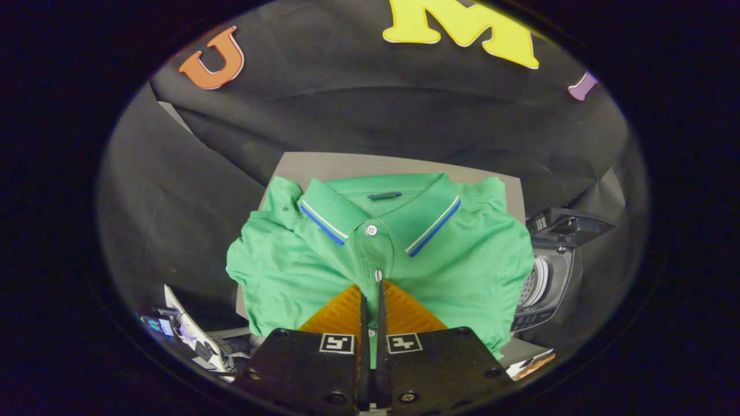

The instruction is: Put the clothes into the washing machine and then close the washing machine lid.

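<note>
A folded green polo shirt (462, 260) with a blue-and-white trimmed collar lies on a grey table (399, 163). My gripper (372, 288) is over the shirt's front, with its tips at the button placket just below the collar. The fingers (341, 312) stand almost together, pinching the cloth at the placket; a thin strip of green shows in the slit between them. To the right of the table, lower down, stands a small top-loading washing machine (546, 289). Its lid (569, 226) is raised and the drum's ribbed inside shows.
Black cloth hangs behind and on both sides of the table. Papers and small items (191, 338) lie low down to the left of the fingers. The corner of something flat (532, 365) pokes out by the machine's front.
</note>
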